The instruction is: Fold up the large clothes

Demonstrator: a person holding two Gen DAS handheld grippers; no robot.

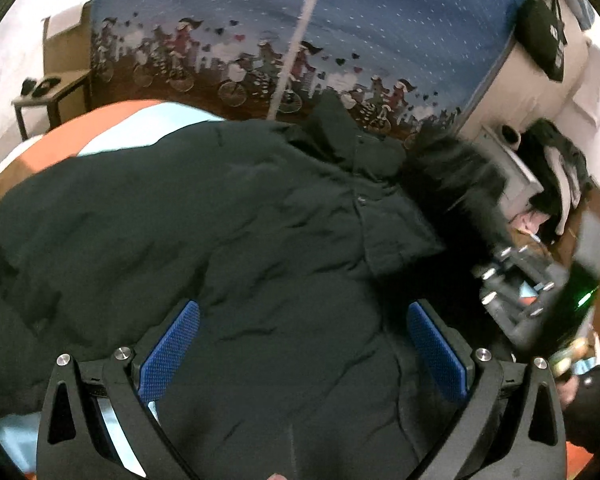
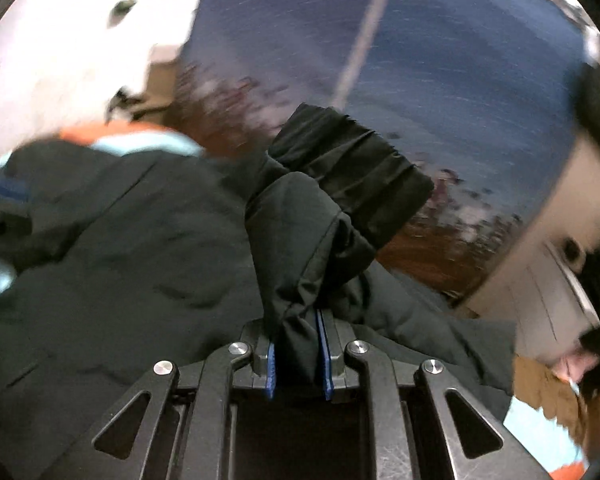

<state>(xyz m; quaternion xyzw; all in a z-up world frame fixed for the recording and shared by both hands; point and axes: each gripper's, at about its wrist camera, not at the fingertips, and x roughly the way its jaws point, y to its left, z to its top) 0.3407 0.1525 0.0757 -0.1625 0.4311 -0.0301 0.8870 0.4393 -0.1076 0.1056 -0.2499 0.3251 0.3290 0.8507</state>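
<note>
A large dark padded jacket [image 1: 236,232] lies spread over a bed with an orange and light-blue cover [image 1: 112,120]. My left gripper [image 1: 304,340] hovers above the jacket's body, its blue pads wide apart with nothing between them. My right gripper [image 2: 298,354] is shut on the jacket's sleeve [image 2: 300,240], which stands up from the pads with its ribbed cuff [image 2: 356,168] on top, lifted over the jacket [image 2: 120,248]. In the left wrist view the right gripper [image 1: 516,288] shows blurred at the right edge, beside the jacket's furry hood [image 1: 456,176].
A blue curtain [image 1: 340,20] printed with cyclists hangs behind the bed. A small dark side table [image 1: 48,100] stands at the left. White drawers [image 1: 512,168] with dark clothes [image 1: 560,168] piled on them stand at the right. The right wrist view is motion-blurred.
</note>
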